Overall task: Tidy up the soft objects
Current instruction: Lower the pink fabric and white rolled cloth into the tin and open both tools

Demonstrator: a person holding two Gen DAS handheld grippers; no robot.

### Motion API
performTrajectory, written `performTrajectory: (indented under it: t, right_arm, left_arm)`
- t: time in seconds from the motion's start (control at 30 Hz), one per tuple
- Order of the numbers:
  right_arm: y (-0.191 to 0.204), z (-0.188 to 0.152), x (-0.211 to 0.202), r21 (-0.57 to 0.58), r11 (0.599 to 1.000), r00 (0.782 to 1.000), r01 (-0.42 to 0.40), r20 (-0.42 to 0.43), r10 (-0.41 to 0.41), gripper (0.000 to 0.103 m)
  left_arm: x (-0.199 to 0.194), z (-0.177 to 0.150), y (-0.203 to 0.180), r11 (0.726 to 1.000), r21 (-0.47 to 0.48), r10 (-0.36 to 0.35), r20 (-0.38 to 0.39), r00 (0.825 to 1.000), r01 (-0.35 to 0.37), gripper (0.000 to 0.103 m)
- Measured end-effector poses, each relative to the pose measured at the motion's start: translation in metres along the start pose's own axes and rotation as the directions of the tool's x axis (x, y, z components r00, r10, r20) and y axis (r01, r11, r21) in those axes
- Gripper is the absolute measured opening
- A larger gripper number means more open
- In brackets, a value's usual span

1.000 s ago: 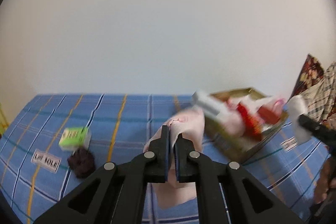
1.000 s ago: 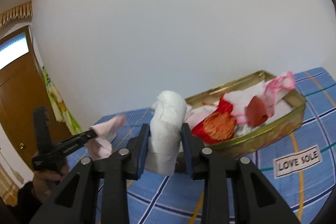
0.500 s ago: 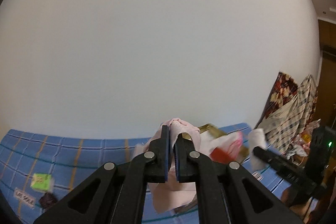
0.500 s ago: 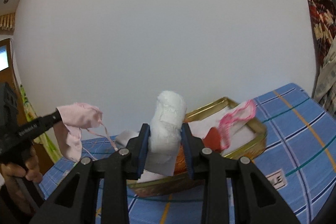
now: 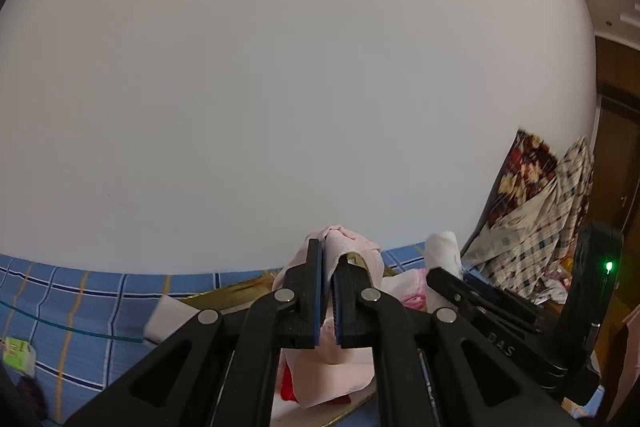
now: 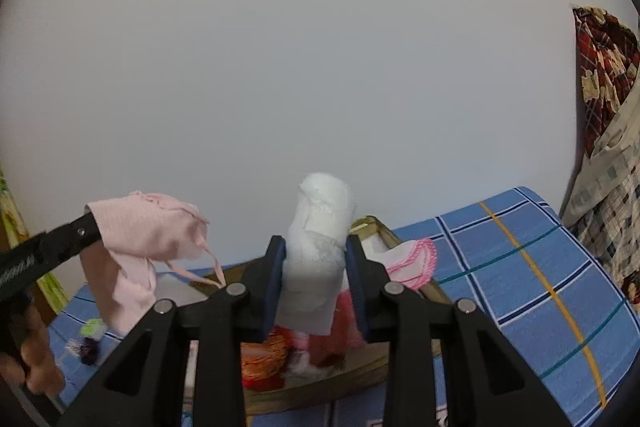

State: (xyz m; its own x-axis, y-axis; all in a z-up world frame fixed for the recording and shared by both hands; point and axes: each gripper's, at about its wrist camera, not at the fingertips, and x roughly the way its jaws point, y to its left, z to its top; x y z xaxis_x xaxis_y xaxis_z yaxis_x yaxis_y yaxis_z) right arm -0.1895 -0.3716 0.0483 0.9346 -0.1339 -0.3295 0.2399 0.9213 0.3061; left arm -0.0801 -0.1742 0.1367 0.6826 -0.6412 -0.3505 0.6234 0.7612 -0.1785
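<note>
Leftmost in the right wrist view, a hand [image 6: 34,355] carries the left gripper [image 5: 329,291], its fingers pinched almost together on a pale pink cloth [image 6: 138,251]; that cloth is thin and crumpled, hanging limp in folds with a narrow strap trailing off one edge, held in the air above the near left corner of the gold tin [image 6: 376,227]; further right, the right gripper [image 6: 316,279] is clamped part-way on a white towel roll [image 6: 320,227], fluffy and cylindrical, standing upright between the blue pads with a loose flap hanging below them, also held in the air over the tin; inside the tin lie an orange ball of yarn [image 6: 264,351], red pieces and a white cloth with pink stitched edging [image 6: 416,259]; the tin rests on a blue checked cover [image 6: 520,267]; at far right hangs patterned fabric [image 6: 600,75].
</note>
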Motion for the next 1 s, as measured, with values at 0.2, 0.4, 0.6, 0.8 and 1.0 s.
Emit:
performTrajectory:
  t: [0.2, 0.4, 0.6, 0.8, 1.0]
  right_arm:
    - [-0.009, -0.012, 0.029, -0.029, 0.998, 0.997, 0.053, -0.062, -0.055, 0.031]
    - [-0.012, -0.019, 0.036, -0.054, 0.995, 0.992, 0.079, -0.090, -0.084, 0.031]
    - [-0.013, -0.026, 0.049, -0.081, 0.992, 0.988, 0.092, -0.118, -0.101, 0.031]
    - [-0.011, -0.032, 0.055, -0.089, 0.992, 0.984, 0.094, -0.142, -0.106, 0.031]
    - [-0.015, -0.030, 0.047, -0.027, 0.998, 0.993, 0.059, -0.099, -0.062, 0.065]
  left_arm:
    - [0.038, -0.022, -0.010, 0.998, 0.029, 0.051, -0.060, 0.997, -0.049, 0.005]
    - [0.062, -0.039, -0.011, 0.996, 0.026, 0.085, -0.109, 0.990, -0.082, 0.005]
    - [0.076, -0.053, -0.004, 0.995, 0.014, 0.099, -0.160, 0.982, -0.098, 0.005]
    - [0.081, -0.059, -0.007, 0.989, 0.052, 0.144, -0.178, 0.973, -0.136, 0.005]
    - [0.080, -0.062, -0.008, 0.983, 0.072, 0.180, -0.179, 0.967, -0.170, 0.034]
